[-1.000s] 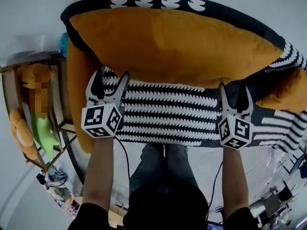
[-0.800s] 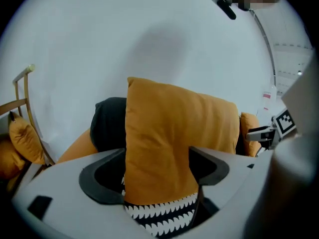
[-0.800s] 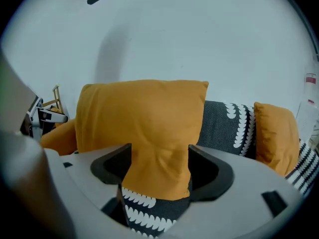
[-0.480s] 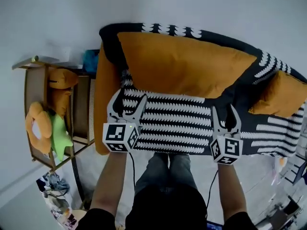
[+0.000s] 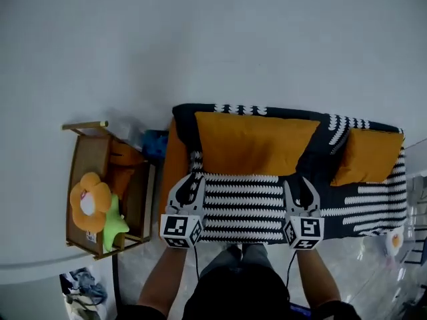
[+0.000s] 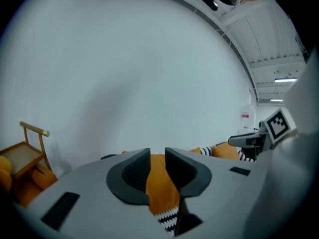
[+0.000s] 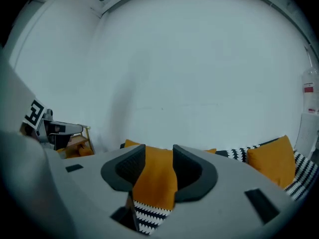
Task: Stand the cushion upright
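**Cushion upright against the sofa back; both claws clear of it**

We find the large orange rectangular fabric cushion (image 5: 257,142) standing on its long edge at the rear of the sofa with the black-and-white patterned cover (image 5: 247,209). Its broad face leans on the backrest. Both gripper views agree: the cushion rises above the patterned seat, well beyond the jaws. A smaller orange square cushion (image 5: 367,155) stands likewise at the right end of the sofa, apart from the large one.

The left claw (image 5: 191,181) and the right claw (image 5: 301,184) hang over the front of the seat, well apart from each other, and neither touches the cushion. The left claw's jaws have just been closing and stand with only a narrow slit between them. The right claw's jaws have also just been closing and stand somewhat wider. Nothing lies between either pair: the orange seen through each gap is the distant cushion, not a held thing.

In our judgement the task is in substance done, since the cushion stands and nothing holds it. What is left, if anything, is to confirm that it will not slump. We see no sag, though its line of contact with the seat is too small to examine. The wooden side rack (image 5: 80,165) with the orange flower-shaped plush toy (image 5: 89,202), left of the sofa, plays no part.
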Demonstrator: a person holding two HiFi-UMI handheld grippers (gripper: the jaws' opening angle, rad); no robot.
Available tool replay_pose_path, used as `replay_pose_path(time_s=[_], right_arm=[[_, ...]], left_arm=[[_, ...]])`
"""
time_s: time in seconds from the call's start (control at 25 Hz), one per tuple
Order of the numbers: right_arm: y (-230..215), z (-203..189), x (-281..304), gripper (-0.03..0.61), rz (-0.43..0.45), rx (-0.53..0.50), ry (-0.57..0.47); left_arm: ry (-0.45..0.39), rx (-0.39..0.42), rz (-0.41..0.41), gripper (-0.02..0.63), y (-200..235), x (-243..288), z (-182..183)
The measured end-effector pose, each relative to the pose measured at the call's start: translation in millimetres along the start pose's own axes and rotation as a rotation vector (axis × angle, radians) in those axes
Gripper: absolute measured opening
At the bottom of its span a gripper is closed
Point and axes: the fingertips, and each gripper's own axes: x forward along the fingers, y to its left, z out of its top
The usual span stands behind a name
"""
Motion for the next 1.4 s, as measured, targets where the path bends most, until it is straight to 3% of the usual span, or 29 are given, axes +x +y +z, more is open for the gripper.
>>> replay_pose_path(time_s=[0.28, 0.4, 0.6, 0.92, 1.4], right_arm=[[21, 47, -58, 0.151, 0.028, -0.054, -0.084], [14, 56, -77, 0.132, 0.026, -0.032, -0.116], [-9, 64, -107, 0.094, 0.015, 0.052, -0.158], [-53, 71, -150, 0.041, 0.068, 0.059, -0.212], [-75, 83, -141, 0.032, 0.126, 0.063, -0.228]], left_arm=[[-0.086, 0.021, -0.041, 0.083, -26, -47, 59], [-0.116, 0.015, -0.049, 0.081, -38, -58, 74], [-0.137, 0.005, -0.061, 0.081, -65, -71, 78], [-0.162, 0.021, -0.057, 0.069, -114, -83, 83], [-0.189, 0.017, -0.025, 0.061, -142, -76, 96]])
